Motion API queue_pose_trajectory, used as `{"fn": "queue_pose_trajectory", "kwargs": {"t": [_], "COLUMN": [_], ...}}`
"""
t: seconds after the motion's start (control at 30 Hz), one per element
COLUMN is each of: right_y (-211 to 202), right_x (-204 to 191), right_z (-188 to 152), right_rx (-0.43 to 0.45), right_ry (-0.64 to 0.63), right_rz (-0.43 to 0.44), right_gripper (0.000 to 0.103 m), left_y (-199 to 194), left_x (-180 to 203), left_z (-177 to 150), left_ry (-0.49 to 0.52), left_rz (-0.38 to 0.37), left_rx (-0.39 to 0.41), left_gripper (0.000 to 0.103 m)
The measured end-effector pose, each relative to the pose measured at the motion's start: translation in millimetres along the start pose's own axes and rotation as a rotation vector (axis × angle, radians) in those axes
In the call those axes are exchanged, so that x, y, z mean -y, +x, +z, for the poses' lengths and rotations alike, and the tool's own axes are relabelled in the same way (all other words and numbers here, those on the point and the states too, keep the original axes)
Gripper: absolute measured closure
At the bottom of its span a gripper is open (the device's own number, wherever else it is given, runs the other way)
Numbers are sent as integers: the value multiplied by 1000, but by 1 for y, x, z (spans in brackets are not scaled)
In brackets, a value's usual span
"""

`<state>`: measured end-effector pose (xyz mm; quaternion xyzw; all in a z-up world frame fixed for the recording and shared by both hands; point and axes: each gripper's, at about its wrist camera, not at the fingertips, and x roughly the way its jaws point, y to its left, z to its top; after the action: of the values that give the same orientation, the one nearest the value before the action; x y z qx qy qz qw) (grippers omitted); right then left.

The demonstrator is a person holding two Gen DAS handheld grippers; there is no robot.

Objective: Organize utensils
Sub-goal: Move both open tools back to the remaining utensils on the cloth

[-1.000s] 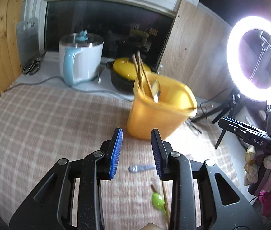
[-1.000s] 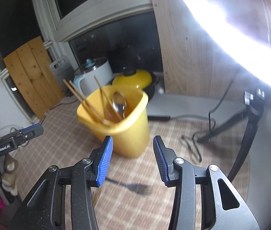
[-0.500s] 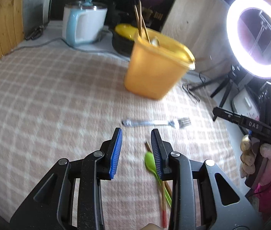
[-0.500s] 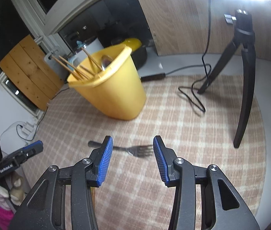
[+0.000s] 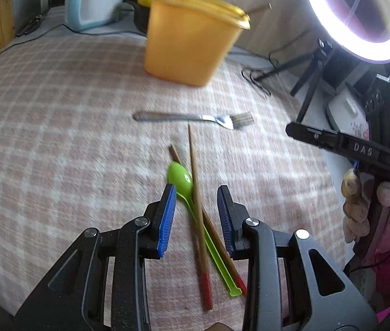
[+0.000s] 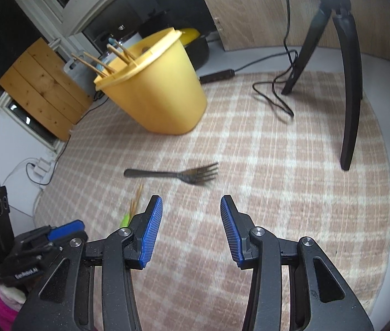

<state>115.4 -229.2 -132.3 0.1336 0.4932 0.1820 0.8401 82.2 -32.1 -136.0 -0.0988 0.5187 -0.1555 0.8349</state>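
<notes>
A yellow container [image 5: 189,41] stands at the back of the checked cloth, with several wooden chopsticks [image 6: 98,63] leaning in it. A metal fork [image 5: 192,117] lies flat in front of it, tines to the right. Nearer lie a green spoon [image 5: 181,178] and two red-tipped chopsticks [image 5: 195,165], crossed over each other. My left gripper [image 5: 196,209] hovers open just above them, so they show in the gap between its fingers. My right gripper [image 6: 192,218] is open and empty, a short way before the fork [image 6: 172,175].
A ring light [image 5: 360,13] on a black tripod [image 6: 346,82] stands at the right, its cable [image 6: 275,96] looping over the cloth. Behind the container are a white and blue kettle [image 5: 92,0], a black pot with a yellow lid [image 6: 195,41] and scissors [image 5: 29,24].
Both grippers have sunk and tipped down toward the cloth. The left one has come over the green spoon and chopsticks; the fork now sits closer to the right one. Jaw gaps are unchanged.
</notes>
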Motion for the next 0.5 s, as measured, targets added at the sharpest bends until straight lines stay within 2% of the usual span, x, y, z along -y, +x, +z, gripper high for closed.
{"fn": "queue_pose_trajectory", "kwargs": {"t": [0.5], "right_y": [-3], "right_x": [5], "right_z": [-17], "right_rx": [-10], "right_ry": [6], "right_rz": [-17], "right_gripper": [61], "left_y": [29], "left_x": [7], "left_z": [-9], "left_ry": [33], "left_rz": [52], "left_rx": [-93], "left_gripper": [73]}}
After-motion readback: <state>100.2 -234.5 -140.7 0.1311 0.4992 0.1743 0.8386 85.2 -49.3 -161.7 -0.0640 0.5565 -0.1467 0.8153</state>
